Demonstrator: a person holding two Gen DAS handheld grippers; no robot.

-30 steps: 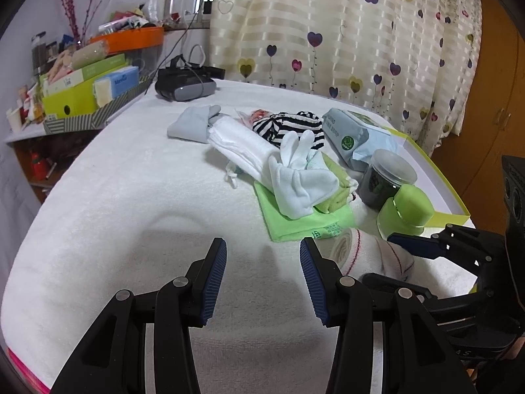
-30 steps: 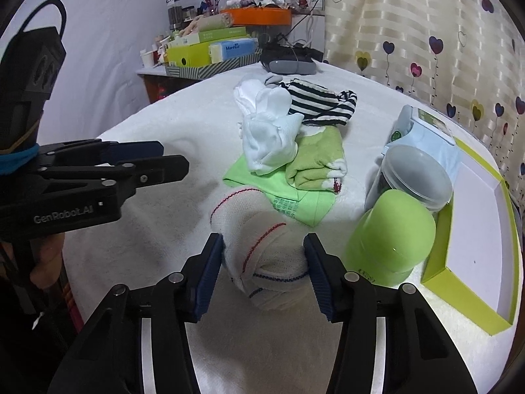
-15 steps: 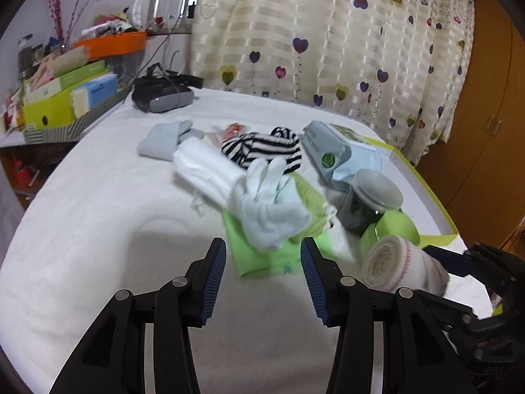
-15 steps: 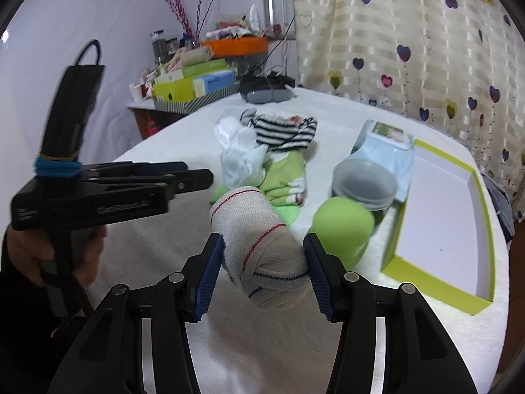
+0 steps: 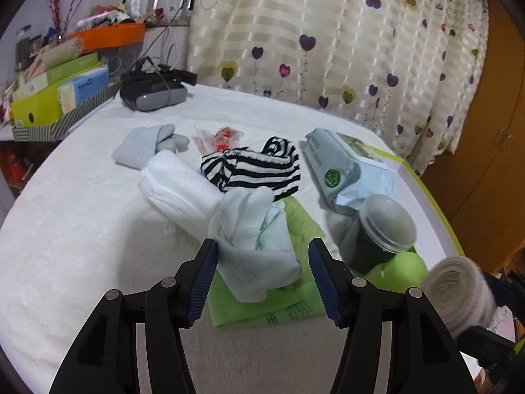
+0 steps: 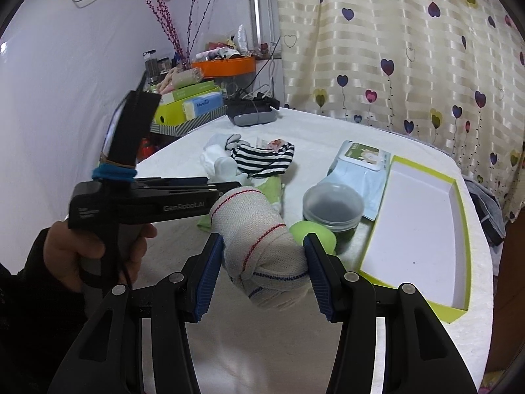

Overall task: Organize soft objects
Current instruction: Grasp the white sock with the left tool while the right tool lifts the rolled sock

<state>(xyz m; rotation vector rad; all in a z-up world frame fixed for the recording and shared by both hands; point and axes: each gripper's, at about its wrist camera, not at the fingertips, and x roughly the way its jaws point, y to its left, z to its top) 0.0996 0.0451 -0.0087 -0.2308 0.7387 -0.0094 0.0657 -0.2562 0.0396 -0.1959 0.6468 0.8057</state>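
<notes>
My right gripper [image 6: 264, 271] is shut on a rolled white sock with red and blue stripes [image 6: 259, 239] and holds it above the white tabletop; the roll also shows at the right edge of the left wrist view [image 5: 456, 290]. My left gripper [image 5: 262, 282] is open and empty, just in front of a pile of soft things: a white sock [image 5: 252, 252], green cloth [image 5: 262, 312], a white folded cloth [image 5: 177, 190], a striped black-and-white garment [image 5: 256, 167] and a pale blue sock [image 5: 141, 146]. The green-rimmed box [image 6: 416, 229] lies open at the right.
A wet-wipes pack [image 5: 344, 164], a lidded dark jar [image 5: 384, 229] and a green round object [image 5: 400, 271] sit between the pile and the box. A black headset [image 5: 152, 92] lies at the back. Cluttered shelves [image 5: 55, 88] stand at left. The person's left hand [image 6: 95, 252] holds the left gripper.
My right gripper has lifted the rolled sock off the table and carried it up. My left gripper has moved forward to the pile of soft things.
</notes>
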